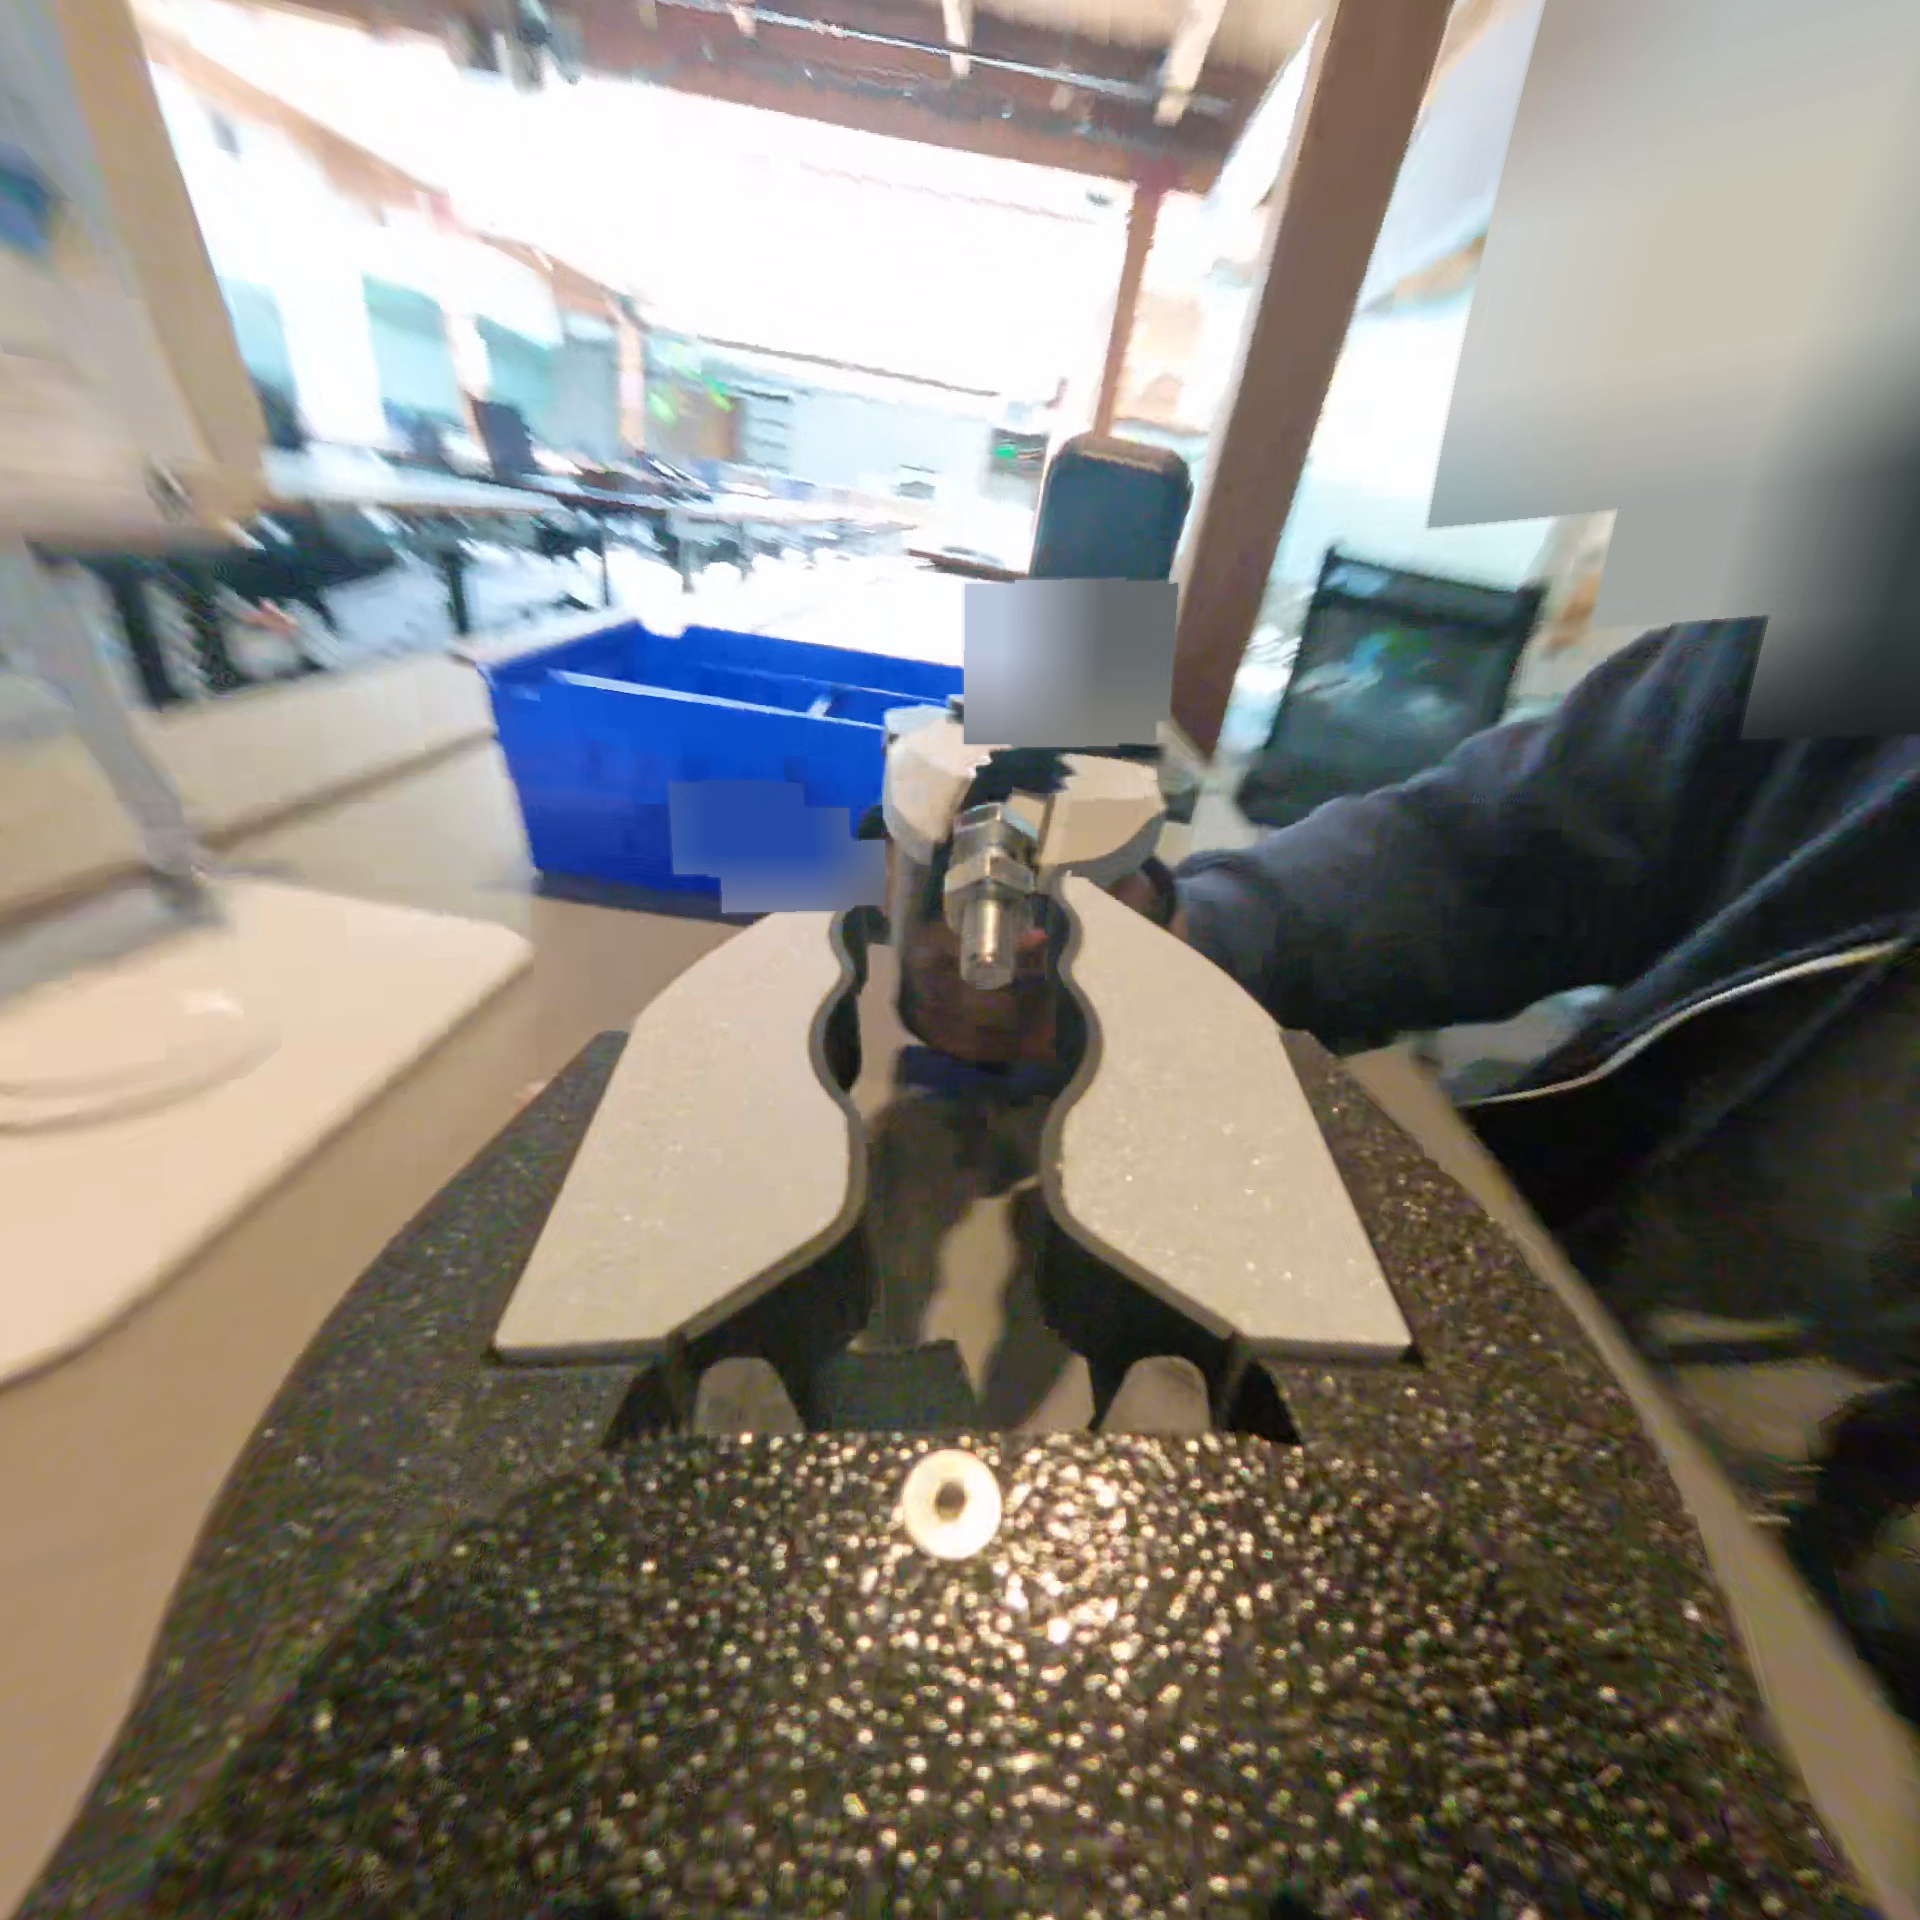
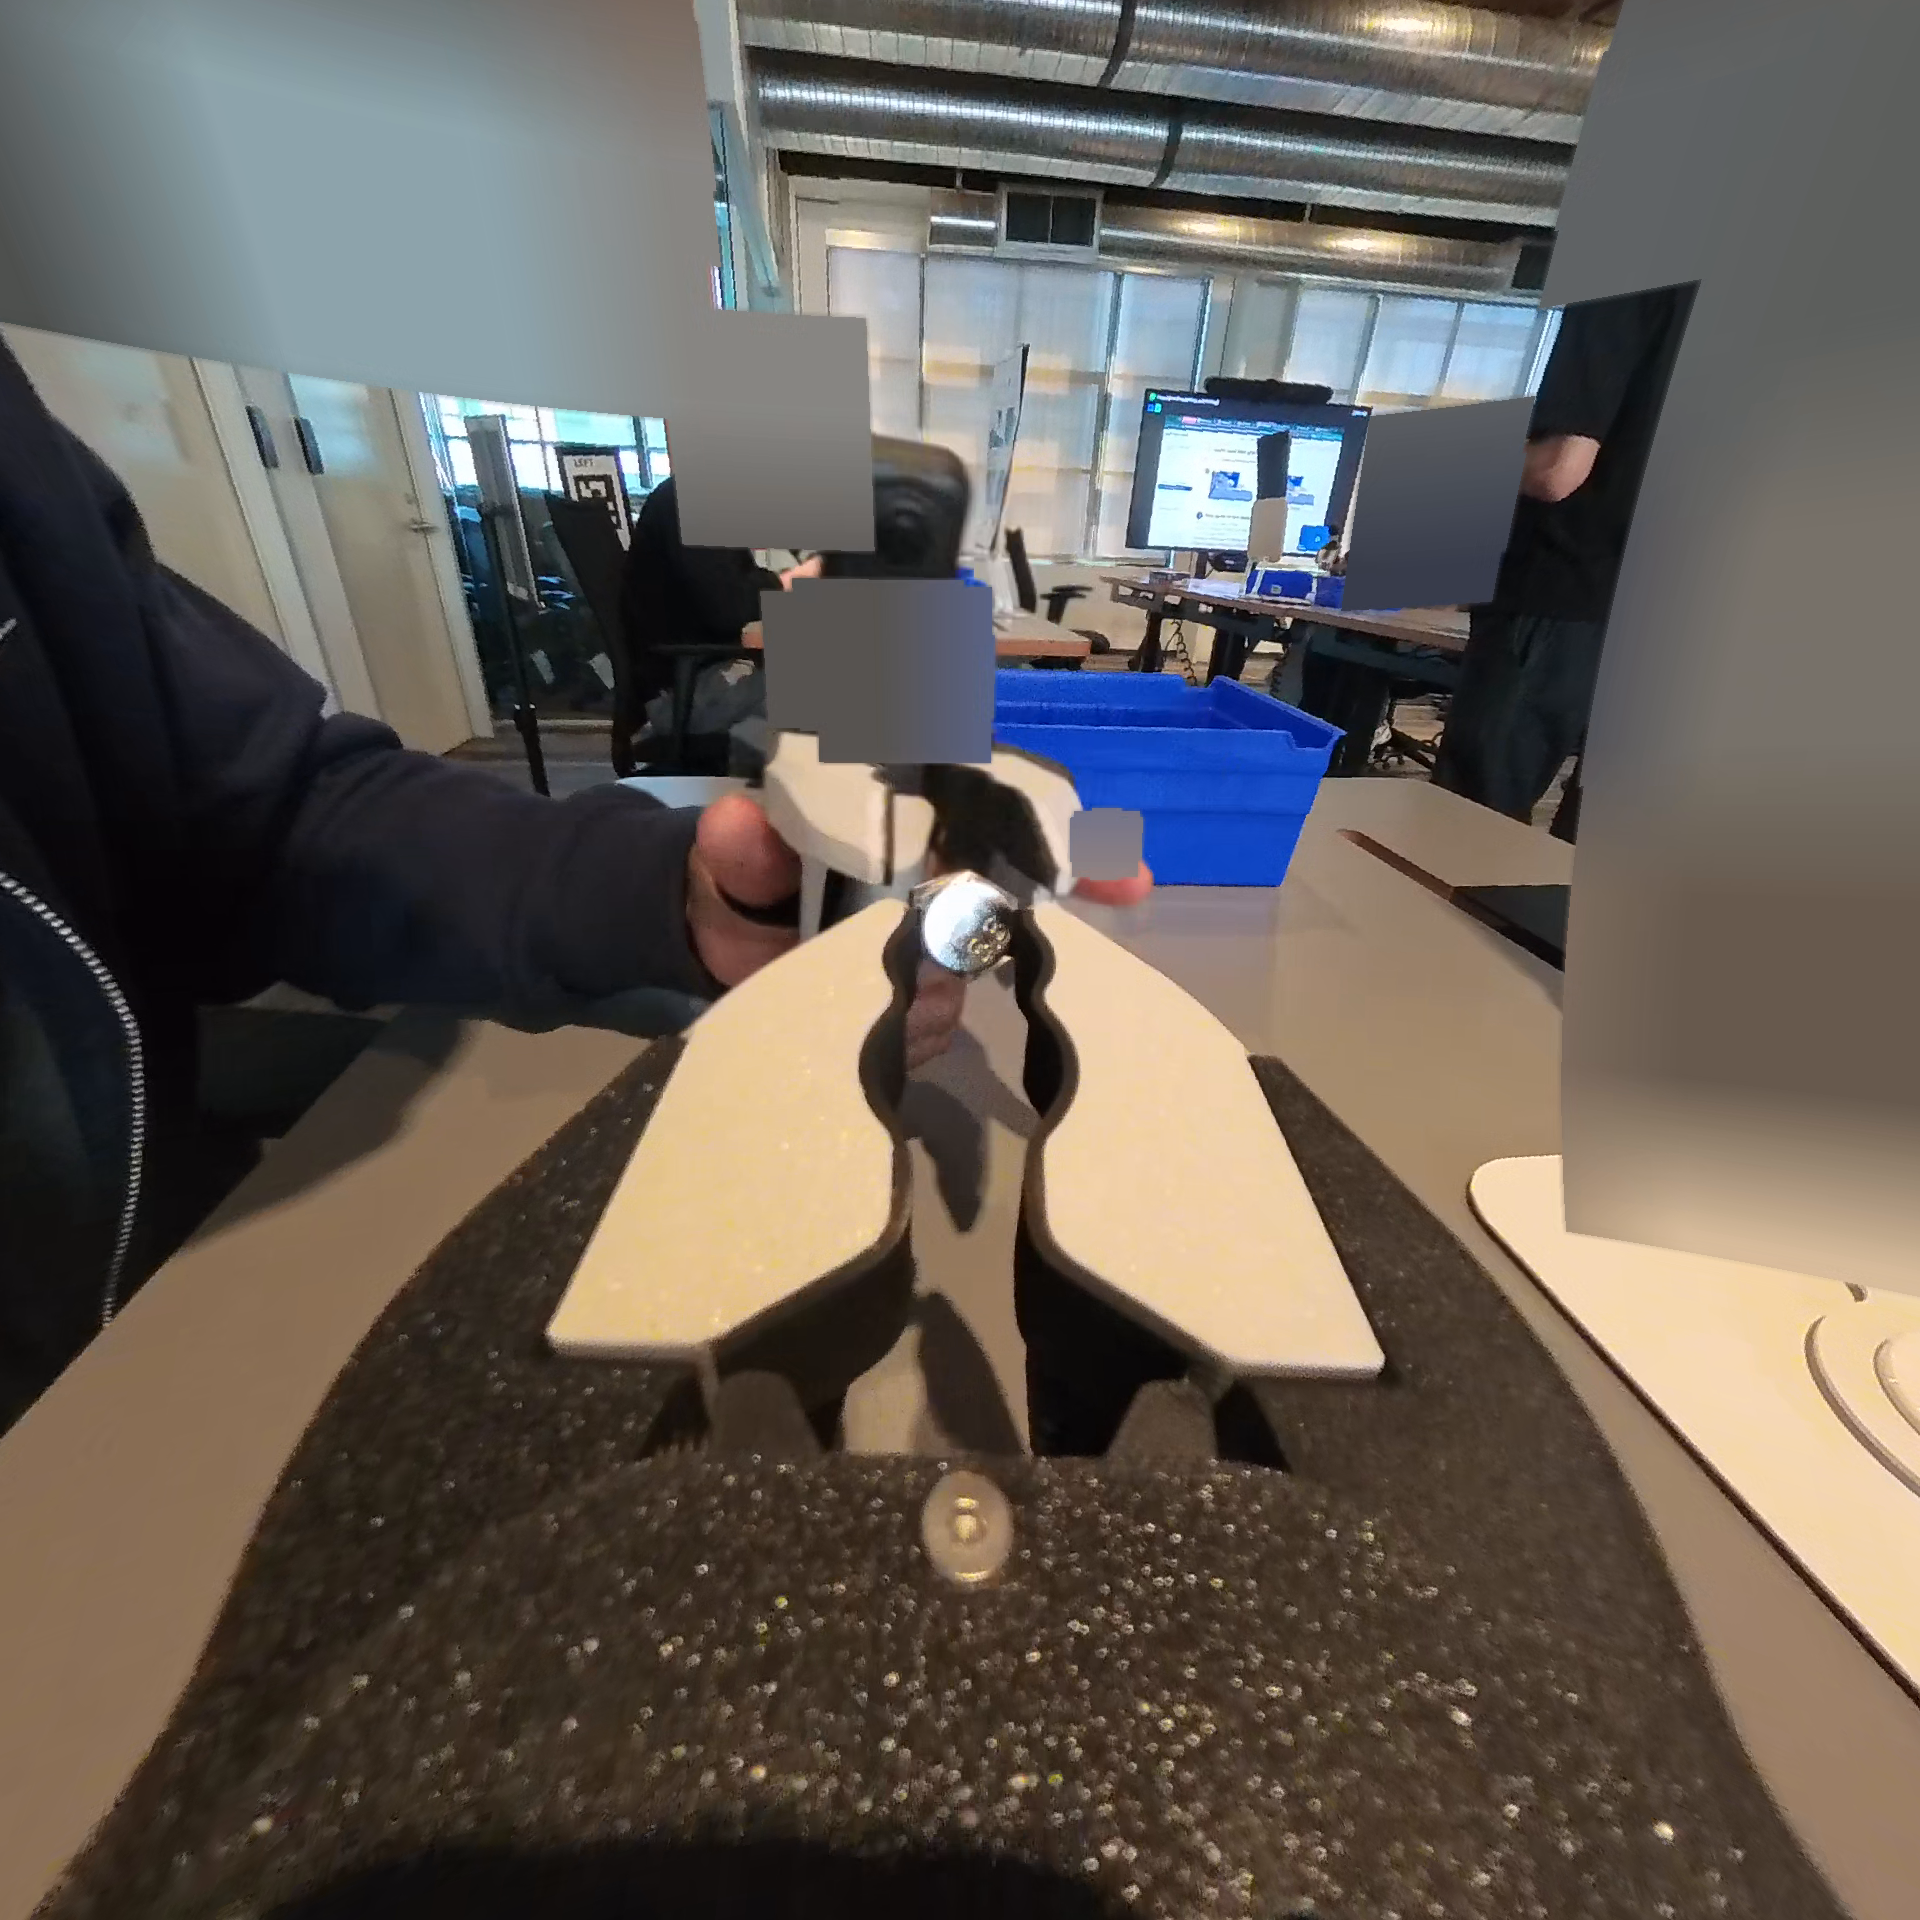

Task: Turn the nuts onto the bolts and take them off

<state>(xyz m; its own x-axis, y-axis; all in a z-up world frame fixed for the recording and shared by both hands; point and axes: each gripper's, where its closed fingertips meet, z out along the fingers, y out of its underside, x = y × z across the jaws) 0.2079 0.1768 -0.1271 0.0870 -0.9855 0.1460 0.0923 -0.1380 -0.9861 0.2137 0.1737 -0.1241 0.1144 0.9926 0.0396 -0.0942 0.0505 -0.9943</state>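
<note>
Holding a shiny steel hex-head bolt in the air over the grey tabletop: the two grippers face each other nose to nose with the bolt bridging them.

- Right gripper: white fingers drawn narrow, tips pressed to either side of the bolt's hex head. The head faces straight into the right wrist view. This looks like the anchoring grip.
- Left gripper: fingers set partly apart. The bare threaded end points toward its camera and sits in the gap between the tips, with clearance showing on both sides. I judge it is not clamped on anything.
- Silver hex nut: on the thread, wound well up the shank toward the head and just beyond the left fingertips. A second hex shape behind it may be the head or another nut; too blurred to tell.
- A person's hand in a dark sleeve carries the left gripper.
- A blue plastic bin stands on the table behind, well apart. Its contents are not visible.

Progress, as a judgement: for this bolt the winding-on half looks done, or close to it, since the nut is deep on the thread. Taking it off is still to do. The left fingers would need to reach forward, close on the nut's flats and turn it while the right keeps the head steady. Whether other bolts wait, I cannot tell.
</note>
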